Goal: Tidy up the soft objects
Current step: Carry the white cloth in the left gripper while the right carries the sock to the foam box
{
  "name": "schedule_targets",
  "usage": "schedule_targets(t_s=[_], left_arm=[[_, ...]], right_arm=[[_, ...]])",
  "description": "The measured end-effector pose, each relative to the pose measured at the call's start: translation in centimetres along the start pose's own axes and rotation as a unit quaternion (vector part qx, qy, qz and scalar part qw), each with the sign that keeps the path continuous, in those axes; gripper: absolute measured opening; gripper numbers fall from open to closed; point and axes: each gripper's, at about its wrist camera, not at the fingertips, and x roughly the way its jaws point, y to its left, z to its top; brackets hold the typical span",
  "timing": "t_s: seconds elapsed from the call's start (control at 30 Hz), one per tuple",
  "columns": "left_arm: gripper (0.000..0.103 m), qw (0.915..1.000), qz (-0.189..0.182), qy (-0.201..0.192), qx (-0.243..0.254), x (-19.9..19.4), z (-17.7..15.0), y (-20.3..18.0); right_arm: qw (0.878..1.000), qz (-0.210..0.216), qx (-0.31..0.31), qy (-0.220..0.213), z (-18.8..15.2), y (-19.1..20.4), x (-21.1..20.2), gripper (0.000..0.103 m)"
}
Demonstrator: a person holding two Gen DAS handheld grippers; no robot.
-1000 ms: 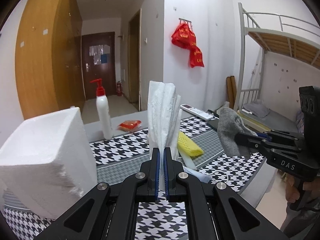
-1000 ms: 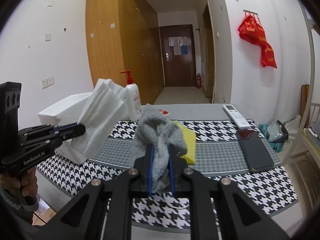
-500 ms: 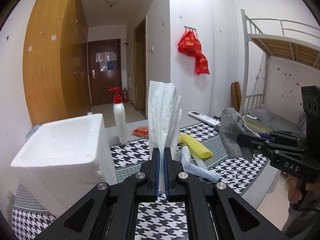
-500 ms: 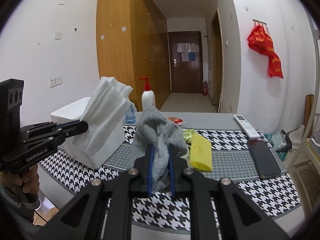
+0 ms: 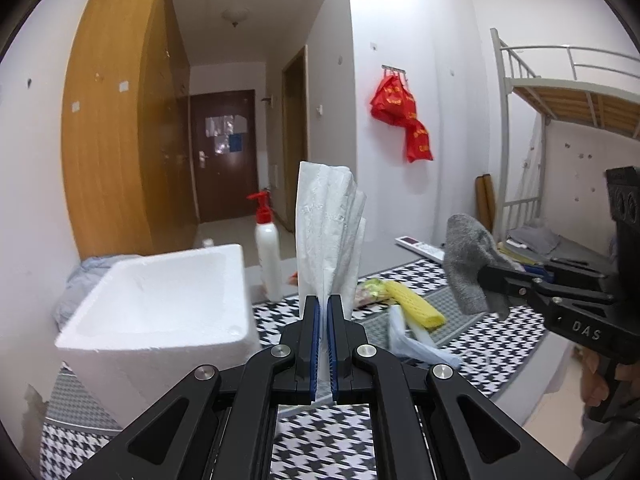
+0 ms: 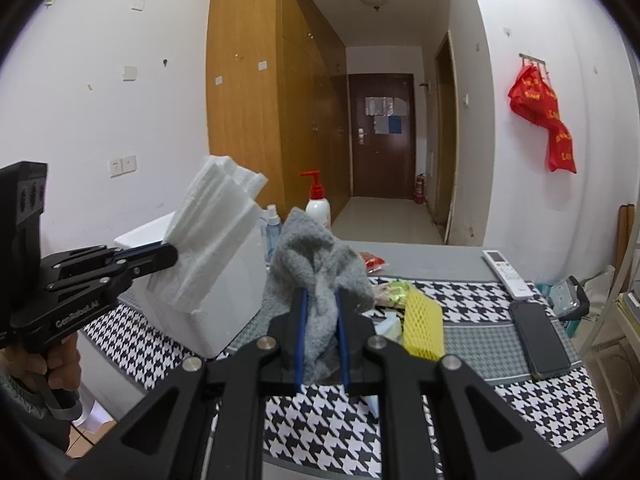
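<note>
Left tongs [image 5: 323, 316] clamped on tissue stack [image 5: 326, 236], right tongs [image 6: 320, 312] on grey sock [image 6: 316, 264]; both now nearer foam box [image 5: 160, 300], ready for drop.

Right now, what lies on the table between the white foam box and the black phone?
In the right wrist view, between the white foam box and black phone, lies a yellow foam net sleeve beside crumpled wrappers.
</note>
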Motion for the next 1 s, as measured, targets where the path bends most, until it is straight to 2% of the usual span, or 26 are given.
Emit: schedule_targets(t_s=[0.73,1.0], left_arm=[[0.004,0.9987,0.032,-0.038,-0.011,-1.5,2.7,2.6],[0.004,0.9981,0.046,-0.037,-0.016,-1.2,3.2,3.5]], right_arm=[[0.999,0.024,-0.027,-0.024,3.1,2.4,1.1,0.017],[0.998,0.034,-0.029,-0.032,3.7,3.3,1.4,0.017]])
